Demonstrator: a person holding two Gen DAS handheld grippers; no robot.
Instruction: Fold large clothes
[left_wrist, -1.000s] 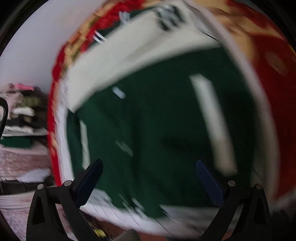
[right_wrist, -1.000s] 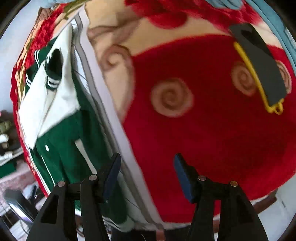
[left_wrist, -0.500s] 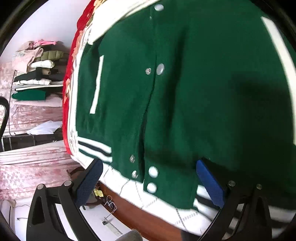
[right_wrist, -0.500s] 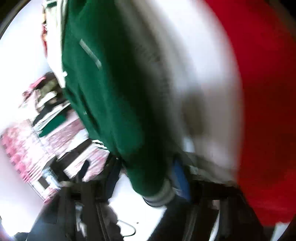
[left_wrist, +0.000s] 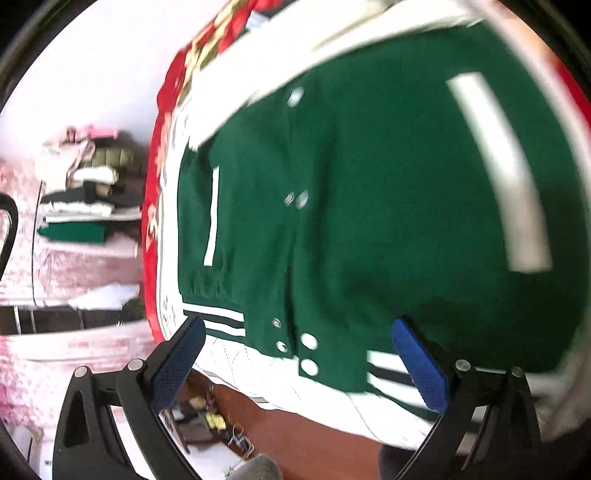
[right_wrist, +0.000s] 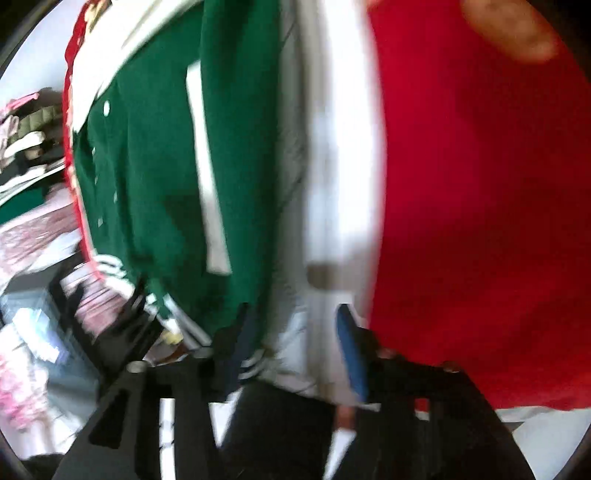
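Note:
A green varsity jacket (left_wrist: 369, 206) with white sleeves, snap buttons and a striped hem lies flat on a red patterned blanket (left_wrist: 151, 236). My left gripper (left_wrist: 299, 365) is open at the jacket's hem, its blue pads on either side of the snap placket. In the blurred right wrist view the jacket (right_wrist: 155, 177) lies left of the red blanket (right_wrist: 480, 192). My right gripper (right_wrist: 295, 343) is open at the hem corner, with the white sleeve edge (right_wrist: 343, 155) between its pads.
A shelf with stacked folded clothes (left_wrist: 81, 192) stands at the left against a white wall. Pink patterned fabric (left_wrist: 55, 266) lies below it. The bed's brown wooden edge (left_wrist: 295, 435) and floor clutter show under the hem.
Both grippers have swung down from over the jacket and blanket to the hem at the near bed edge. The left one has since backed off a little. Both stay open.

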